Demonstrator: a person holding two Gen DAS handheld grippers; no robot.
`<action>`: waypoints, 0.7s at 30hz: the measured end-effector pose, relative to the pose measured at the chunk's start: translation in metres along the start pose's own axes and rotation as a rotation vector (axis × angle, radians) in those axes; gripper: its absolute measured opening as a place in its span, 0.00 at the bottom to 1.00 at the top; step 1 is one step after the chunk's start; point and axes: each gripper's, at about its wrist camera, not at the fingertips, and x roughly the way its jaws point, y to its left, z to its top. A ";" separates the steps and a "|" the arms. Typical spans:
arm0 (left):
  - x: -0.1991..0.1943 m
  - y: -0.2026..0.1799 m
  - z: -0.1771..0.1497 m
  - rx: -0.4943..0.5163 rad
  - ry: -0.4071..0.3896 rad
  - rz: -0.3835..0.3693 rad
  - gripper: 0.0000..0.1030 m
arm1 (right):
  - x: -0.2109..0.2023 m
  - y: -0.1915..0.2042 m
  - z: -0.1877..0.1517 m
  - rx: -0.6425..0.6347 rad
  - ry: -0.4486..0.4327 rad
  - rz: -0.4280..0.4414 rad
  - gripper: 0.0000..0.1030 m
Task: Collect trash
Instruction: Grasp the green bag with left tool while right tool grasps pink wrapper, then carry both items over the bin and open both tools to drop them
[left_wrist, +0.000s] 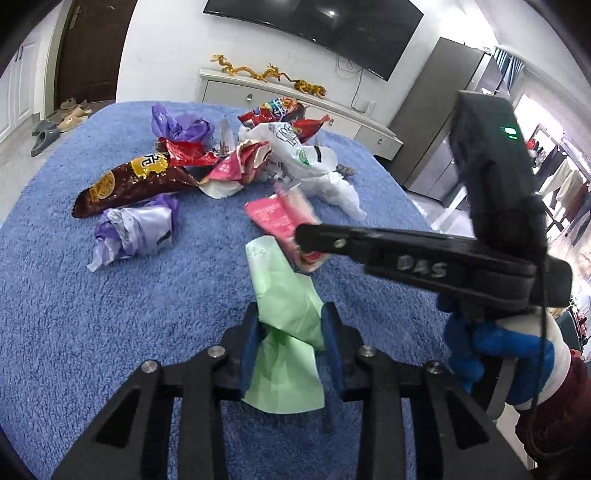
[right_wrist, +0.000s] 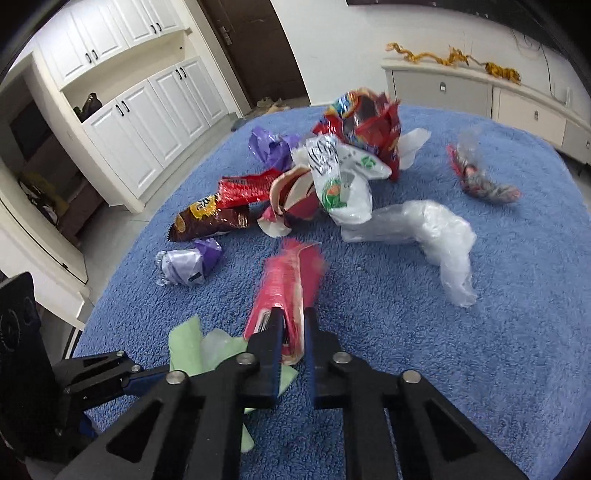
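This is a home, most likely a living room. A large dark television (left_wrist: 314, 26) hangs on the white wall above a low white sideboard (left_wrist: 295, 99) that carries golden dragon figures (left_wrist: 255, 70). Shoes and slippers (left_wrist: 61, 120) lie on the floor beside a dark wooden door (right_wrist: 255, 48). White built-in cupboards (right_wrist: 147, 110) fill one wall, and clothes (left_wrist: 565, 184) hang at the far side.

right tongs' arm (left_wrist: 417, 264): raised letters "DAS", seen in the left wrist view
brown snack bag (left_wrist: 129, 182): large Chinese characters on a yellow patch, too distorted to read with certainty
white plastic bag (left_wrist: 291, 142): black printed characters and a green round logo, not legible
red snack bag (right_wrist: 354, 110): a colourful brand mark, blurred and unreadable
pale green bag (left_wrist: 284, 291): faint print near its top edge, illegible
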 end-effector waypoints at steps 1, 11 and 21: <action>-0.003 -0.002 -0.001 0.003 -0.006 0.013 0.29 | -0.007 0.000 -0.001 0.000 -0.018 0.006 0.08; -0.017 -0.057 0.015 0.105 -0.060 0.030 0.28 | -0.102 -0.030 -0.029 0.084 -0.227 -0.054 0.08; 0.045 -0.216 0.035 0.411 0.015 -0.162 0.28 | -0.217 -0.147 -0.134 0.418 -0.340 -0.490 0.08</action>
